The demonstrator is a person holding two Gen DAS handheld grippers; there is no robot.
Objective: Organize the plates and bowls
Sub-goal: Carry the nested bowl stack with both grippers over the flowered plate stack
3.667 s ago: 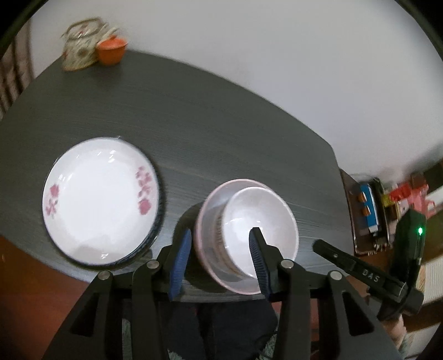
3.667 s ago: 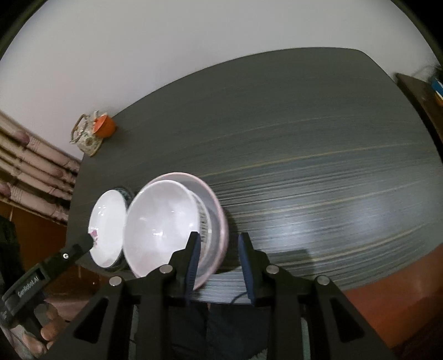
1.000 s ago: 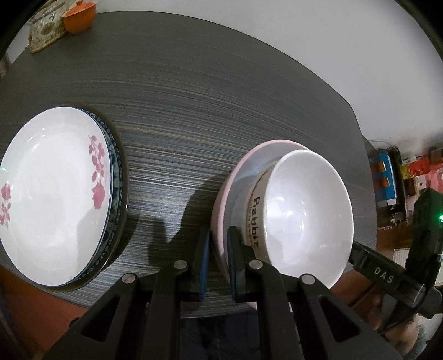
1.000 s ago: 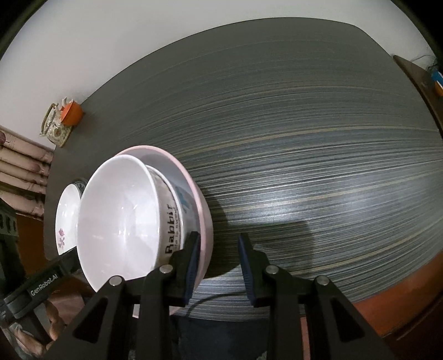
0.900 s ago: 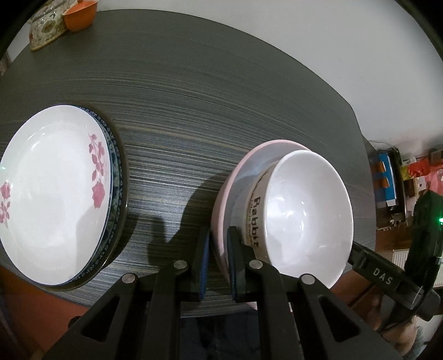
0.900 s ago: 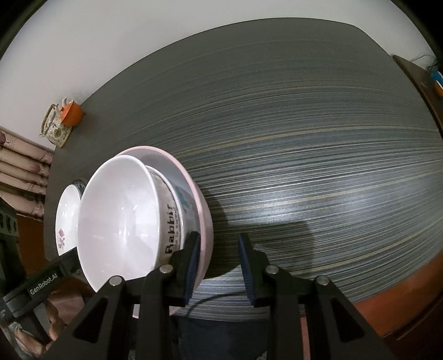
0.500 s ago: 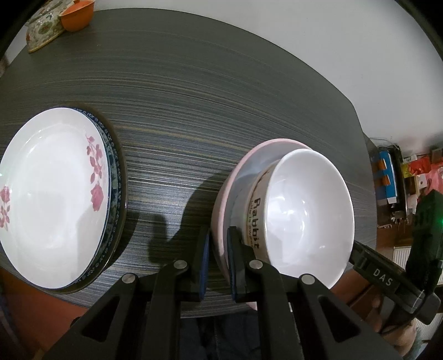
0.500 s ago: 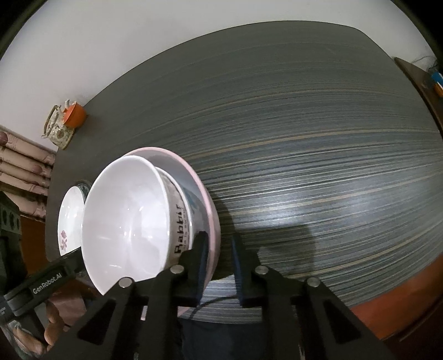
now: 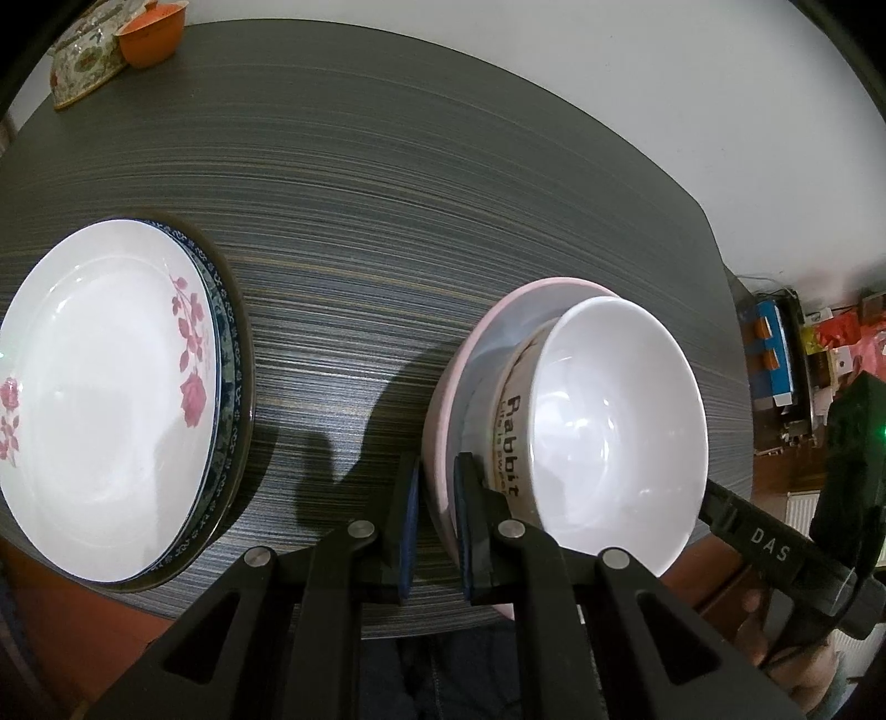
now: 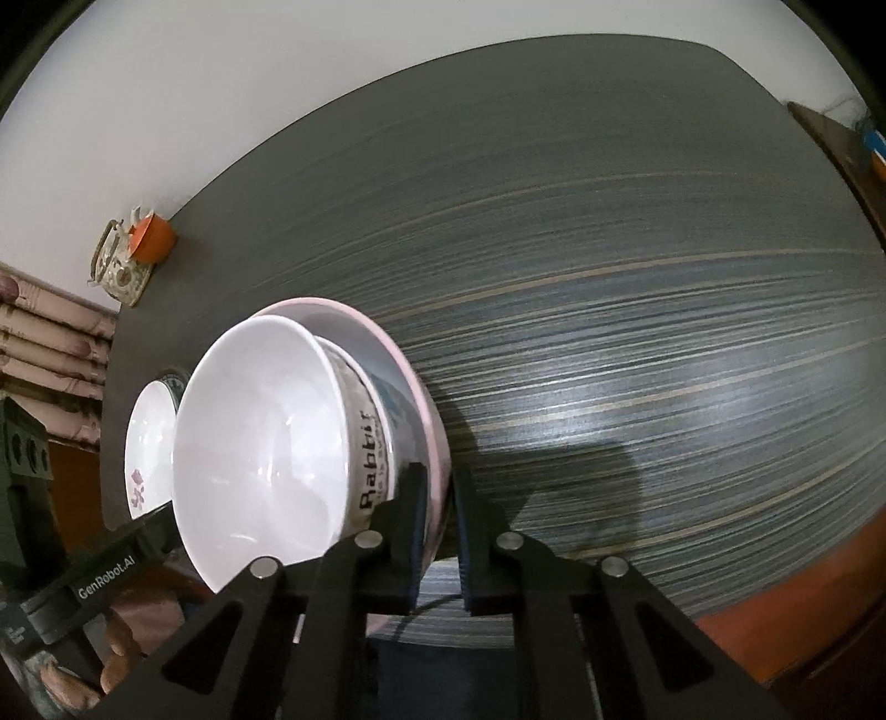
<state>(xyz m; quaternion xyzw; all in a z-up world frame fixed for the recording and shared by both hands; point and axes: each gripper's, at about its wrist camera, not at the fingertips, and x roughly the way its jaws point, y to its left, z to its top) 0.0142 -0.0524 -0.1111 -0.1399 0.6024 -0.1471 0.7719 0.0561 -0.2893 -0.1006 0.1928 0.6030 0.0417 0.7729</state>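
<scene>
Bowls: white glazed "Rabbit" bowl (image 9: 614, 432) nested in shallow pink-rimmed bowl (image 9: 443, 437), at the dark striped surface (image 9: 360, 183) near edge.
Fingers: left gripper (image 9: 433, 526) and right gripper (image 10: 439, 531) each pinch the pink rim on opposite sides.
Handling: likely heavy, rigid, slippery, chippable; lift level.
Plates: floral white plate (image 9: 99, 399) stacked on a blue-patterned one, well left.

Glossy white glazed ceramic bowl (image 9: 614, 437) with matt black lettering, seated in a smooth, satin pink shallow bowl (image 9: 470, 354). At left, a glossy white porcelain plate with pink rose print (image 9: 105, 399) lies on a blue-patterned glazed plate (image 9: 230, 354). Dark grey wood-grain laminate table (image 9: 387, 194), finely streaked, low sheen. Far left: shiny orange ceramic cup (image 9: 152, 36). Left gripper (image 9: 434, 523) and right gripper (image 10: 437, 534): matt black plastic arms, blue rubbery pads, bright metal rivets.
</scene>
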